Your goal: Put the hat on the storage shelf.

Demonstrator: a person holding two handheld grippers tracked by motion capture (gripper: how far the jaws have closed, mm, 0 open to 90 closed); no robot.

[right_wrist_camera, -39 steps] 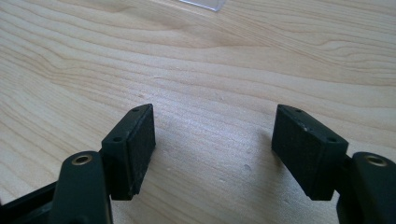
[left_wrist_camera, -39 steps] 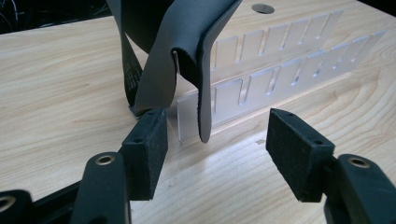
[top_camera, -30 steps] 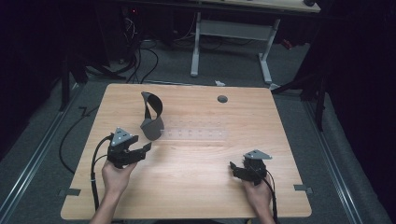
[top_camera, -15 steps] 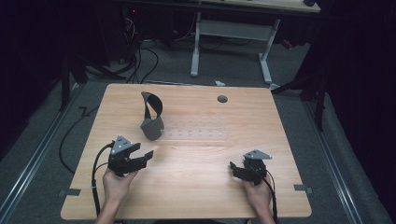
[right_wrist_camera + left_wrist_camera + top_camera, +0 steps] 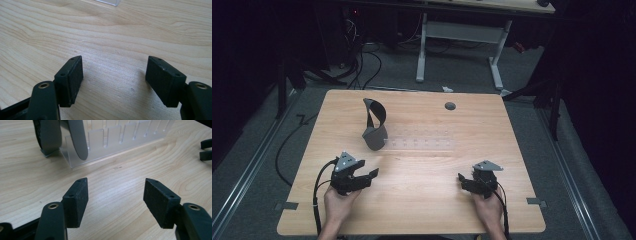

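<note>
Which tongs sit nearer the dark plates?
The left tongs. They point up toward the dark plates at the clear rack's left end; the right tongs sit off toward the table's right side.

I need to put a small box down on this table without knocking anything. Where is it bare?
Bare wood lies between the left gripper and the right gripper, and along the table on its right side beyond the clear slotted rack. The far-left part is crowded: the dark plates stand at the rack's left end.
</note>
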